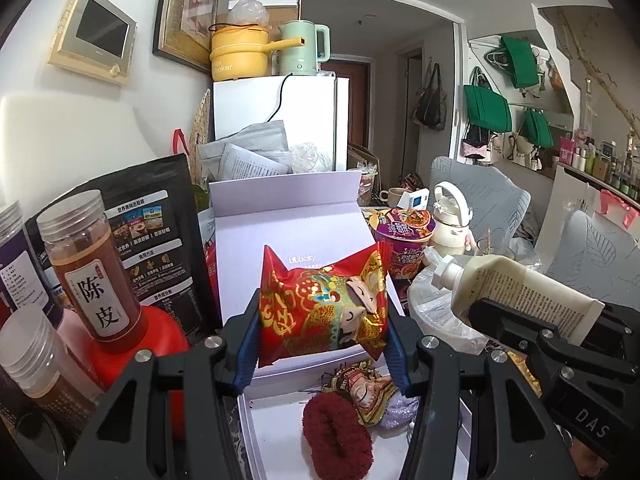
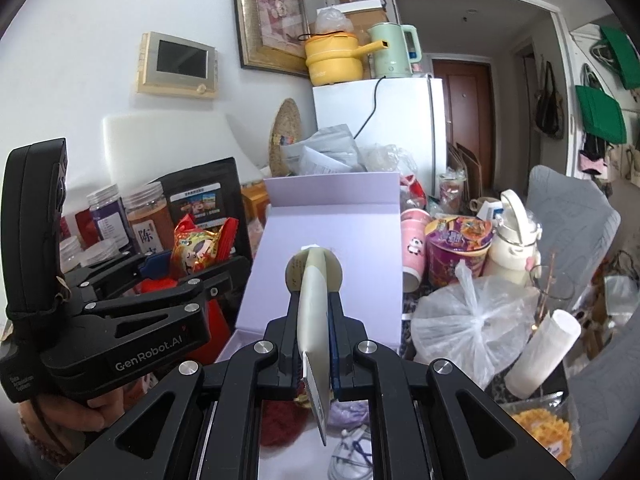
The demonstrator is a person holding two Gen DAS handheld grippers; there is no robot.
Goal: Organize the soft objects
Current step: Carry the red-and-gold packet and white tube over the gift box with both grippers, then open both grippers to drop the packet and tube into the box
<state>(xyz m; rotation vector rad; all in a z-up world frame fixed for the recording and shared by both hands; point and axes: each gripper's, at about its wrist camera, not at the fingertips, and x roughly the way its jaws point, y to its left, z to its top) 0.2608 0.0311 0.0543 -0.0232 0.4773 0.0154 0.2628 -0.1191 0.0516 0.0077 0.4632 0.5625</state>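
Your left claw [image 1: 322, 320] grips a red snack packet [image 1: 320, 308], its blue pads pressed against both sides so the packet puffs out between them. You hold it in the air just in front of the open white box [image 1: 288, 220], above the box's tray. Your right claw [image 2: 316, 320] is clamped tight on the flat crimped end of a cream squeeze tube [image 2: 314, 300], which points cap-first toward that same box. Seen from your left wrist, the tube [image 1: 516, 288] hangs to the right of the box, over a crumpled white plastic bag [image 1: 436, 312].

Inside the box tray, below the packet, lie a dark red fluffy scrunchie [image 1: 336, 436], a smaller snack packet [image 1: 364, 392] and a pale purple soft item [image 1: 400, 408], all close together. Left of the box stand an amber jar [image 1: 90, 268] with a Chinese label and a black pouch [image 1: 152, 232]. Right of the box sits a purple instant-noodle cup [image 1: 402, 236], with a cream bottle [image 1: 450, 220] just beyond it.
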